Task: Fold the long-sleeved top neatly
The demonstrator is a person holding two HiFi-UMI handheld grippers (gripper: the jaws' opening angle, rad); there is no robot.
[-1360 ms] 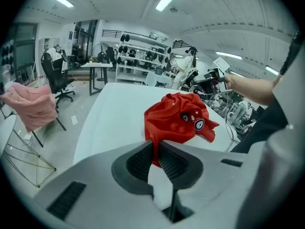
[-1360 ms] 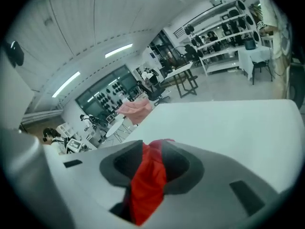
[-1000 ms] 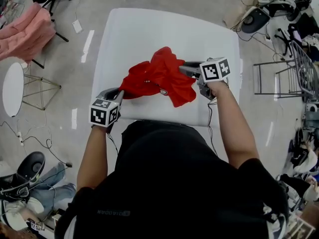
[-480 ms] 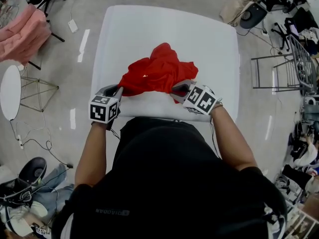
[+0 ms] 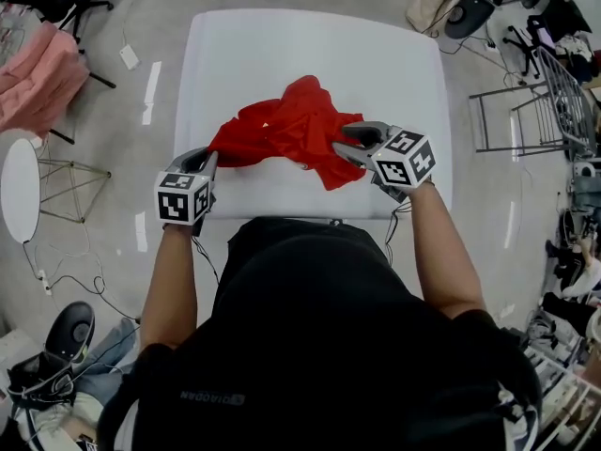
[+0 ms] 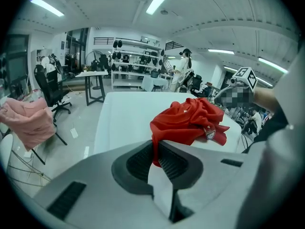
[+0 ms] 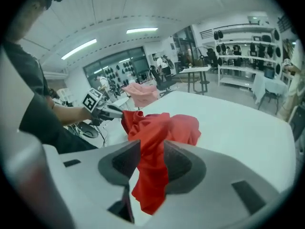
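A crumpled red long-sleeved top [image 5: 282, 130] lies bunched on the white table [image 5: 310, 54]. My left gripper [image 5: 214, 156] is at the top's left end, shut on a thin fold of red cloth [image 6: 155, 144]. At the top's right end, my right gripper [image 5: 343, 139] has just been opening its jaws. A thick hanging strip of the top [image 7: 152, 175] runs between its pads, which stand apart around it. In the right gripper view the left gripper [image 7: 112, 109] shows holding the far corner of the top [image 7: 162, 125].
A pink garment [image 5: 38, 73] lies over a chair on the left, beside a round white side table [image 5: 21, 167]. Metal racks and bags [image 5: 563, 111] stand to the right. Cables run over the floor. My own body is close against the table's front edge.
The right gripper dropped toward the table's front edge at the top's right corner, then came back up and to the right. The left gripper drew left, and the top shifted with it.
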